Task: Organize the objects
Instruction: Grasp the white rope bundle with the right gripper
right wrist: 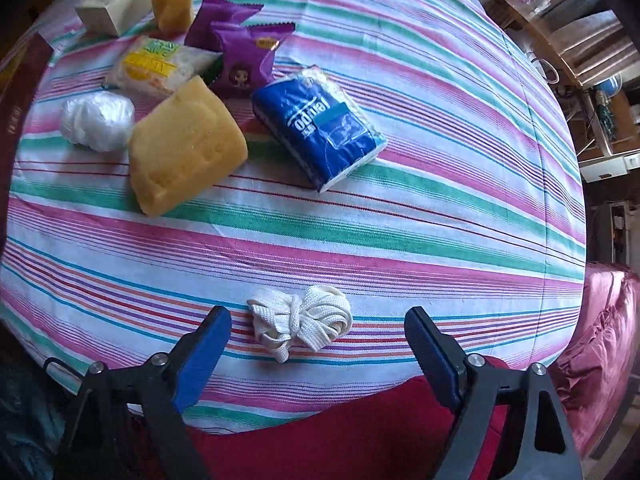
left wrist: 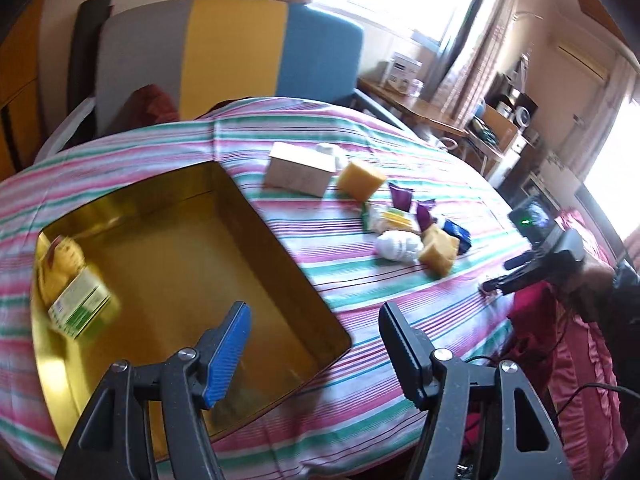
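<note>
My left gripper (left wrist: 314, 322) is open and empty above the near right corner of a gold tin box (left wrist: 168, 264). A green-and-white carton (left wrist: 82, 306) and a yellow packet (left wrist: 60, 256) lie at the tin's left side. My right gripper (right wrist: 318, 330) is open, its fingers on either side of a bundle of white lace (right wrist: 300, 322) near the table's front edge. Beyond it lie a blue tissue pack (right wrist: 320, 128), a yellow sponge (right wrist: 184, 146), two purple snack packets (right wrist: 244, 60) and a white plastic bundle (right wrist: 96, 120).
The striped tablecloth (right wrist: 400, 220) covers a round table. A beige box (left wrist: 298, 174), a second sponge (left wrist: 360, 180) and a noodle packet (right wrist: 156, 66) lie further back. A chair (left wrist: 232, 52) stands behind the table. Red fabric (right wrist: 360, 432) lies at the front edge.
</note>
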Demonstrator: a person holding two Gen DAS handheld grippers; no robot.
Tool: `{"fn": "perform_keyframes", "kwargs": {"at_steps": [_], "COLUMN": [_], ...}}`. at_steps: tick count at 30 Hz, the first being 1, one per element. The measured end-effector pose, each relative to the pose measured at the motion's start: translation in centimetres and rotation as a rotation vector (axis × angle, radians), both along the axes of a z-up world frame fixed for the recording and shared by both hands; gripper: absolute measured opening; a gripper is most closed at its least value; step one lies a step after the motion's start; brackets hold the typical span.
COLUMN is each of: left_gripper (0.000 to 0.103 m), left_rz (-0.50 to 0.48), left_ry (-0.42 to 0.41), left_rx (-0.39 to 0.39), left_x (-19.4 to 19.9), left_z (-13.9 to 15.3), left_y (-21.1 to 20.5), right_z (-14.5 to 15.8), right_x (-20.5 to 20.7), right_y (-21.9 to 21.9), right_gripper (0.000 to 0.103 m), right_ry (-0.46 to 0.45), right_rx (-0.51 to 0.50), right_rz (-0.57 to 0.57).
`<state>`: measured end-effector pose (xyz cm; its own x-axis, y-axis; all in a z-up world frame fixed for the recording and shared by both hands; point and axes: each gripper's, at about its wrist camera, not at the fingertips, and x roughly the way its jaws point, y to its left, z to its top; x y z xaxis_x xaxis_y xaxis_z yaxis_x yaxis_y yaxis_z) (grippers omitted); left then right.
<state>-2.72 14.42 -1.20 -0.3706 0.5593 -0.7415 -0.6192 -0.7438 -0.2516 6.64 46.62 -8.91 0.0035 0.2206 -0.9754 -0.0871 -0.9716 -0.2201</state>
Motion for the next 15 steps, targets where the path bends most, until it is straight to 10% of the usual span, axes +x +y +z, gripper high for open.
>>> {"fn": "perform_keyframes", "kwargs": {"at_steps": [2,15], "left_gripper": [0.067,0.067], "left_rz": [-0.038,-0.122], "left_ry": [-0.002,-0.162], "left_rx": [-0.001,-0.023], "left_x": [0.1,-2.0], "left_z": [0.2,-2.6], "left_y": [1.4,11.0], "right_z": [-0.2,2.1], "right_x": [0.2,2.0], "right_y": [-0.2,1.1], "right_gripper": [0.046,0.041], "right_ry": [0.001,0.149], "right_rx": [0.002,-0.053], "right_rz": [0.027,0.002]}}
